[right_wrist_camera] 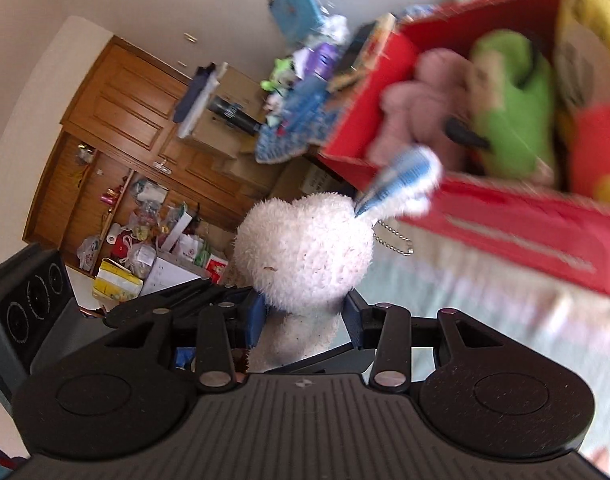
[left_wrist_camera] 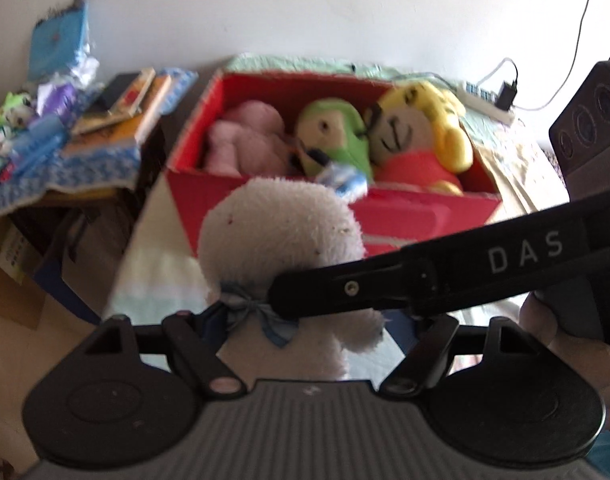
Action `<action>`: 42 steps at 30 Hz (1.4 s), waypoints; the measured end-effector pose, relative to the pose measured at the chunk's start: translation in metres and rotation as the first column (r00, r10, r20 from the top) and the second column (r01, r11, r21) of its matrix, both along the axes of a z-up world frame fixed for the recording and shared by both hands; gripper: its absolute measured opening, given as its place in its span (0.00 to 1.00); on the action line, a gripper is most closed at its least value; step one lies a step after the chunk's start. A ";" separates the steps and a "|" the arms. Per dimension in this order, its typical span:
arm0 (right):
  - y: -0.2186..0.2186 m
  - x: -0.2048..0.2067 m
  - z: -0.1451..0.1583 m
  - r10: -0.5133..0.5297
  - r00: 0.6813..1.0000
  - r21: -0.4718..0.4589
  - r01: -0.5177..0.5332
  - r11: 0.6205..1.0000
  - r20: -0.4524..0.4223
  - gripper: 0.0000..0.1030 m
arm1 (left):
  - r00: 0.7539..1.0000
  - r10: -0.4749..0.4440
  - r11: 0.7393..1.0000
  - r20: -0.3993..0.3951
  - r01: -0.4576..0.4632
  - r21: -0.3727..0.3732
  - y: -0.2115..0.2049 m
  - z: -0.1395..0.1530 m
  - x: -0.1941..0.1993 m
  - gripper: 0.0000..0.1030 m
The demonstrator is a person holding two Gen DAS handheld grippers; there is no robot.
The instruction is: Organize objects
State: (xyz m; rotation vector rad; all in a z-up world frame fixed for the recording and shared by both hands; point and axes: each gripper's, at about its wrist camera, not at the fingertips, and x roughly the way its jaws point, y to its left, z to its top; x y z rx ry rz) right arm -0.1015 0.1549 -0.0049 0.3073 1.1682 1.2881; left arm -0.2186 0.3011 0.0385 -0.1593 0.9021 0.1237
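A white fluffy plush point(left_wrist_camera: 281, 232) point(right_wrist_camera: 305, 252) with a blue bow at its neck and a blue-and-white striped piece on its head hangs in front of an open red box point(left_wrist_camera: 265, 208) point(right_wrist_camera: 505, 232). My right gripper point(right_wrist_camera: 305, 316) is shut on the plush's neck between its blue pads; in the left wrist view it comes in from the right as a black finger point(left_wrist_camera: 345, 288). My left gripper point(left_wrist_camera: 317, 320) stands open around the plush's body. A pink plush point(left_wrist_camera: 245, 136), a green one point(left_wrist_camera: 337, 136) and a yellow one point(left_wrist_camera: 421, 124) lie in the box.
The box stands on a bed with a pale sheet point(left_wrist_camera: 517, 160). A side table with books and a blue crocheted cloth point(left_wrist_camera: 85, 160) is to the left, and a power strip point(left_wrist_camera: 489, 100) behind. A wooden cupboard point(right_wrist_camera: 125, 100) and bags on the floor point(right_wrist_camera: 145, 240) lie beyond.
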 end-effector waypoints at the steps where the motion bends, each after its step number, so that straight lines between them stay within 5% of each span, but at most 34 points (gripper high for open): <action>1: 0.006 -0.001 0.003 -0.005 1.000 0.009 0.005 1.000 0.010 0.42 | 1.000 -0.004 1.000 0.011 0.004 0.002 0.006 0.004 -0.001 0.76; 12: 0.025 0.010 0.027 -0.165 0.980 0.063 0.159 0.985 0.110 0.42 | 0.983 -0.128 0.992 0.130 0.128 0.005 0.050 0.029 0.024 0.76; 22: 0.028 0.042 0.034 -0.330 0.928 0.084 0.320 0.944 0.175 0.42 | 0.962 -0.208 0.977 0.175 0.213 -0.007 0.054 0.033 0.082 0.77; 31: 0.031 0.076 0.016 -0.378 0.904 0.020 0.382 0.924 0.197 0.42 | 0.971 -0.205 0.973 0.124 0.216 -0.081 0.057 0.008 0.134 0.77; 42: 0.043 0.092 -0.006 -0.325 0.924 -0.096 0.349 0.932 0.203 0.42 | 0.983 -0.182 0.977 -0.001 0.181 -0.110 0.056 -0.025 0.162 0.77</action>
